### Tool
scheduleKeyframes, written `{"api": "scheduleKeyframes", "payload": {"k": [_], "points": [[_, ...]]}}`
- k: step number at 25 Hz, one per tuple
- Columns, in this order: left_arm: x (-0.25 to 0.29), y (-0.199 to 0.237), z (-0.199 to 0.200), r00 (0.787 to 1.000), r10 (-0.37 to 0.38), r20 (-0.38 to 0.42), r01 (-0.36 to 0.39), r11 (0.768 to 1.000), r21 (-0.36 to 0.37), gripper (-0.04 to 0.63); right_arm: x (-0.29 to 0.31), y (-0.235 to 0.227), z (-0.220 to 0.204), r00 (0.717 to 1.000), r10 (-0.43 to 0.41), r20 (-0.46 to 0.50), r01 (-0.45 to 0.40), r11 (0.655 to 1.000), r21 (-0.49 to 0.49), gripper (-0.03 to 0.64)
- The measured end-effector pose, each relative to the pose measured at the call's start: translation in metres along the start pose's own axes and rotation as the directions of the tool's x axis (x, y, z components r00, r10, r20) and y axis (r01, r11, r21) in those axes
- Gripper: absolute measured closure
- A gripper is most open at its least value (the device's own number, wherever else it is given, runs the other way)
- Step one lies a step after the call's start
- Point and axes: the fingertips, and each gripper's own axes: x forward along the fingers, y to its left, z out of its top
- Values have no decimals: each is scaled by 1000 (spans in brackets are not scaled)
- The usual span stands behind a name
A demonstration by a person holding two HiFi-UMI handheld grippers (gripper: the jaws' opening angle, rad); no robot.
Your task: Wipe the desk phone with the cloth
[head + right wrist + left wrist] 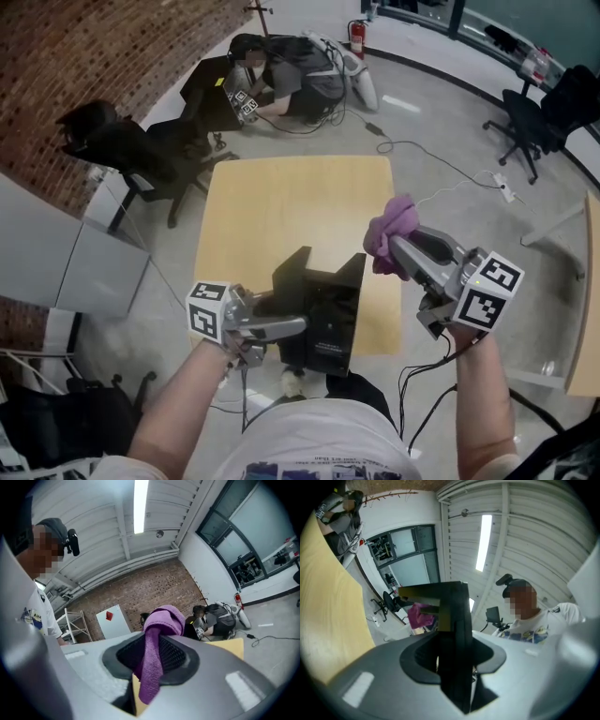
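The person at the near edge of the table (pixel 281 202) has a gripper in each hand, both raised off the wood. The left gripper (pixel 298 326) is clamped on the phone (pixel 328 305): in the left gripper view its jaws stand narrow, with a thin black edge of the phone pinched between the pads and rising up past them. The phone is black and is held tilted over the near edge of the table, with its underside and a label turned toward the person. I cannot tell whether any part of it rests on the wood. The right gripper (pixel 397 251) holds the cloth (pixel 396 223), which is purple. In the right gripper view the jaws are closed on a fold of it, a strip hanging down between the pads and a bunched lump standing out beyond the tips. From above, the cloth sits just beside the phone's upper right corner, and whether they touch I cannot tell. The far half of the table is bare wood. Beyond it another person (pixel 286 75) crouches on the floor by the brick wall (pixel 103 56), with a fire extinguisher (pixel 356 37) near them. A black chair (pixel 131 150) stands to the left of the table.
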Motion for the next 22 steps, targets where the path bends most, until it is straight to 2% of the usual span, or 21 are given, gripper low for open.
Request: {"api": "scheduleKeyframes", "payload": {"k": [6,10,15,22], "points": [[-4,6,-3,999,33,7,-33,999,-16,417,-1,62,51,987,146,62,-138,984,-117,529],[-4,10,-5,998,59,14,-58,998,-27,417,12,88,48,973,230,29,-224,964,-143,529],[-3,9,-10,999,45,0,-45,999,-28,417,30,64,18,979,201,-19,-202,977,-74,529],[5,10,-18,999,45,-6,-45,999,-30,417,33,15,-17,987,126,-95,-128,992,-13,529]]}}
